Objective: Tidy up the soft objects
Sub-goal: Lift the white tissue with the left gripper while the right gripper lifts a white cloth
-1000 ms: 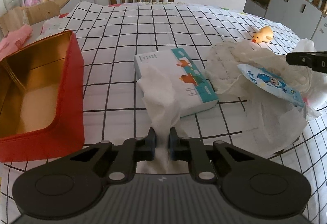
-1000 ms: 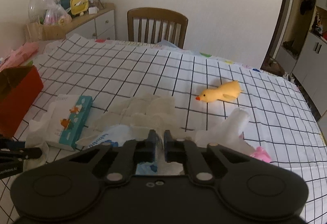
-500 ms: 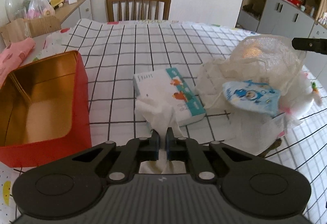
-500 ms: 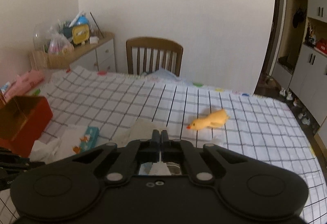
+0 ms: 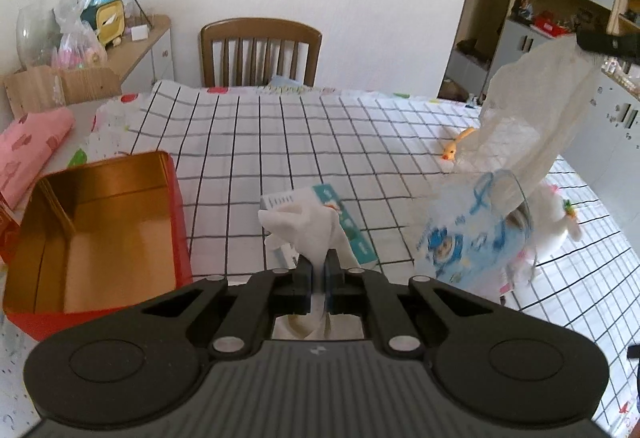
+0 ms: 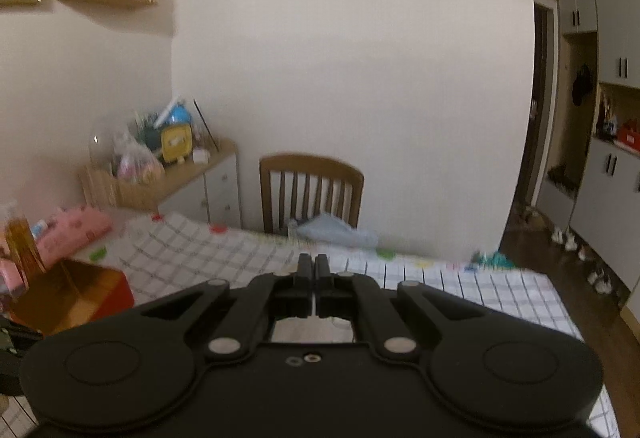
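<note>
— Tissue, is that what the left gripper [image 5: 318,263] has?

— Yes. Its jaws are pinched on a white tissue [image 5: 310,228] pulled from the tissue pack [image 5: 340,218] lying just ahead of the fingertips. The open red tin [image 5: 96,222] sits to that gripper's left on the checked tablecloth [image 5: 320,134].

— And the right gripper [image 6: 312,265]?

— Jaws nearly together, clamping a thin white sheet [image 6: 310,330] seen behind them. From the left wrist camera, that crumpled sheet [image 5: 532,126] hangs high up on the right, with a blue printed packet [image 5: 472,234] dangling below it. A yellow duck toy [image 5: 456,146] lies behind.
</note>
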The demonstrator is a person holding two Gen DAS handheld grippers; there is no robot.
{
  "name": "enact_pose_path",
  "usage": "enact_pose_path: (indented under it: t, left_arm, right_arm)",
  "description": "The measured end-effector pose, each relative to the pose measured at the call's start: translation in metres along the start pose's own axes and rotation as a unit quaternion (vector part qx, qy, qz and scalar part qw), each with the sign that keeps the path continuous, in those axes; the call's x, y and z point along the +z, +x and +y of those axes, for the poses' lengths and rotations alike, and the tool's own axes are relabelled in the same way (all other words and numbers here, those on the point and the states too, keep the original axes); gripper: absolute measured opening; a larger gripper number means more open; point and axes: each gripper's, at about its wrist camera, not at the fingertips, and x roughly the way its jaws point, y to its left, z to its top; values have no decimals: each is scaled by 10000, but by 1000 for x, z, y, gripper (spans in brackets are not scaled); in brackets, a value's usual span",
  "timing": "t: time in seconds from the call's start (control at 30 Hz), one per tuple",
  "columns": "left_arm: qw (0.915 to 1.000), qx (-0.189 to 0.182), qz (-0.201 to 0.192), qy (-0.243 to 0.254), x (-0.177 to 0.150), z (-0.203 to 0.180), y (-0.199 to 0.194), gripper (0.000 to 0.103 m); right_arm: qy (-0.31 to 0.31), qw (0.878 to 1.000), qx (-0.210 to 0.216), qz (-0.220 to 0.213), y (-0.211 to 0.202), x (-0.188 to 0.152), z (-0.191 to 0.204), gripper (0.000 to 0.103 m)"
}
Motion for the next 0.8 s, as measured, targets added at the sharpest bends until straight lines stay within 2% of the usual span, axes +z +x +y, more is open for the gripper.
enact_pose_path:
  t: [0.37, 0.63, 0.8]
  left_arm:
    - [9997, -71, -203, 143, 22, 10, -38, 6]
    - [9984, 200, -435, 287, 39, 29, -68, 6]
    - [9978, 442, -422, 250, 44, 44, -81, 6]
  right_arm:
    - [-220, 9970, 306, -674, -29, 60, 15, 1]
    - [-167, 9921, 933, -825, -32, 95, 40, 1]
    - [-226, 9869, 1370, -826, -23, 110, 67, 1]
